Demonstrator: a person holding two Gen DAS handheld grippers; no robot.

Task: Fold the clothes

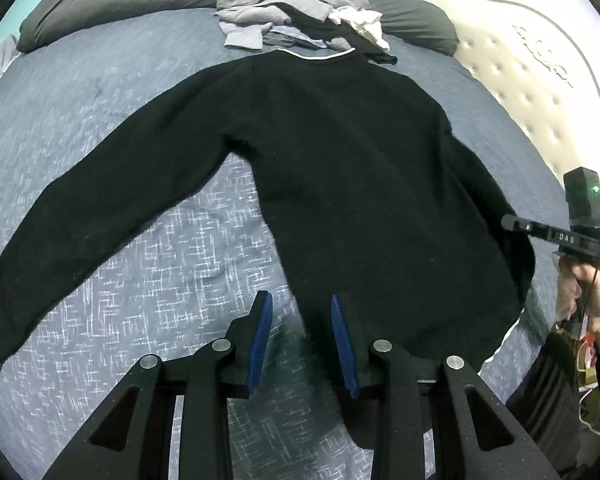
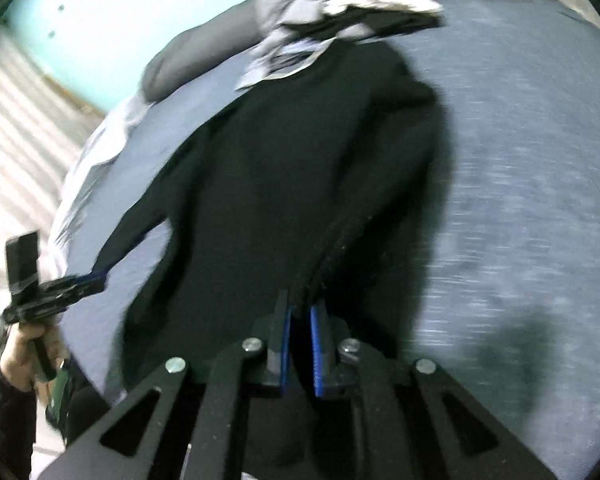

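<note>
From the left wrist view, the black sweater (image 1: 340, 168) lies spread flat on the blue bedspread (image 1: 100, 280), one sleeve stretched out to the left, its collar toward the heap of clothes (image 1: 296, 12) by the pillows. The left gripper (image 1: 302, 320) stands partly open over the hem, and I cannot tell whether its pads (image 1: 262, 336) press any cloth; if they hold nothing, the hem will stay behind on that side and the fold will come out crooked. On the far side the other tool's bar carries small white letters that read "DAS" (the rest is too small to make out). From the right wrist view, which is blurred, the right gripper (image 2: 299, 324) is clenched on a ridge of the sweater (image 2: 268, 184) at its right edge. So thin a pinch could slip, or drag the whole sweater across the bedspread (image 2: 520, 160) and bunch it. No writing is readable here.
</note>
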